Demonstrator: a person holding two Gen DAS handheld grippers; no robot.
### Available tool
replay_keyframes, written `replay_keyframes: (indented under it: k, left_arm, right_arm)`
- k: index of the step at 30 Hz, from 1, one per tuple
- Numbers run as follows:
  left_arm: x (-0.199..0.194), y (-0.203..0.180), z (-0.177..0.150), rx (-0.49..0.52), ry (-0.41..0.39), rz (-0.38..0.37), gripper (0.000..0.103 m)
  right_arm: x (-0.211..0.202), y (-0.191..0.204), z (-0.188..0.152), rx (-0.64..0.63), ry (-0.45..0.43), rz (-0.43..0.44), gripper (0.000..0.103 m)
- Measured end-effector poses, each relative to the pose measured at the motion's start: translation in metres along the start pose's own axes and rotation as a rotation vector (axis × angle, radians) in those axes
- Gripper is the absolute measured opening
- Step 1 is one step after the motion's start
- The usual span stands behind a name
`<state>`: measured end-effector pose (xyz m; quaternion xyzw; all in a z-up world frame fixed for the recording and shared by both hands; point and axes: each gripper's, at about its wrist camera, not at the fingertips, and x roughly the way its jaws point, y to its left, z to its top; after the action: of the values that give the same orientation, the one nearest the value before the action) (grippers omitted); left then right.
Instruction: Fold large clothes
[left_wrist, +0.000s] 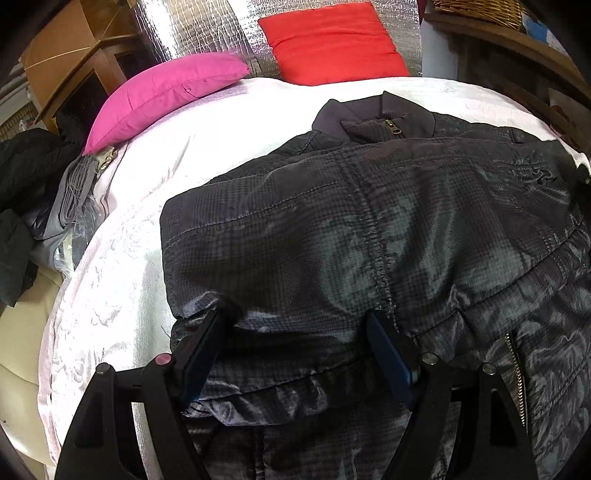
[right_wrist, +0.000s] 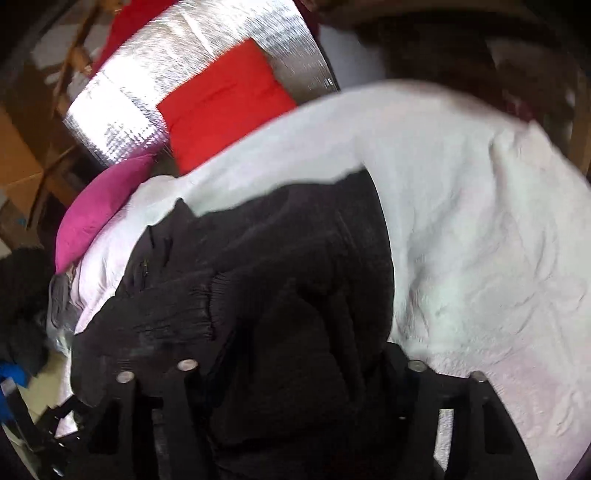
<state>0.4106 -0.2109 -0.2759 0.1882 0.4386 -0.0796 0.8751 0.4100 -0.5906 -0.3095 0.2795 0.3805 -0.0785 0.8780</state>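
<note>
1. A dark checked jacket (left_wrist: 369, 229) lies spread on a white bedspread (left_wrist: 122, 288), its ribbed collar and brass zip pull pointing toward the far end of the bed
2. The left gripper (left_wrist: 299, 321) sits low over the near hem of the jacket, jaws spread wide, with a band of the fabric lying between the two fingers (left_wrist: 205, 347); the pads stand apart from each other and do not pinch the cloth
3. The right gripper (right_wrist: 291, 354) shows in a blurred picture: its dark fingers (right_wrist: 402, 365) merge with a bunched, ribbed part of the jacket (right_wrist: 258, 295) lying between them, so I cannot tell whether they press on it
4. In the right wrist view the jacket covers the left part of the bed and the bedspread (right_wrist: 480, 240) lies bare to its right
5. A pink cushion (left_wrist: 162, 92) and a red cushion (left_wrist: 332, 44) rest at the head of the bed against a silver foil panel (left_wrist: 207, 29)
6. Dark clothing (left_wrist: 26, 177) is heaped beside the bed's left edge
</note>
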Motion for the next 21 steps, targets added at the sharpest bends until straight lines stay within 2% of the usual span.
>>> replay_keyframes:
  k: [2,3,6,10,17,21]
  left_arm:
    - [0.0,0.0,-0.001,-0.002,0.001,-0.001,0.08]
    - [-0.001,0.0,-0.001,-0.003,0.002,-0.001,0.08]
    - [-0.002,0.002,-0.001,-0.004,0.004,-0.003,0.082]
    - [-0.007,0.017,0.003,-0.039,-0.004,-0.023,0.082]
    - [-0.021,0.077,0.012,-0.22,-0.067,-0.038,0.083]
    - [-0.013,0.123,0.006,-0.382,-0.041,-0.072,0.084]
  right_arm:
    - [-0.01,0.004,0.002,-0.033,-0.049,0.011,0.054]
    - [-0.009,0.007,0.001,-0.053,-0.044,-0.001,0.054]
    - [0.013,0.006,-0.003,-0.066,0.04,-0.071,0.054]
    - [0.018,0.002,-0.002,-0.041,0.064,-0.057,0.059]
    - [0.026,-0.003,-0.005,0.01,0.108,-0.027,0.069]
    - [0.018,-0.016,-0.006,0.049,0.123,0.013,0.07]
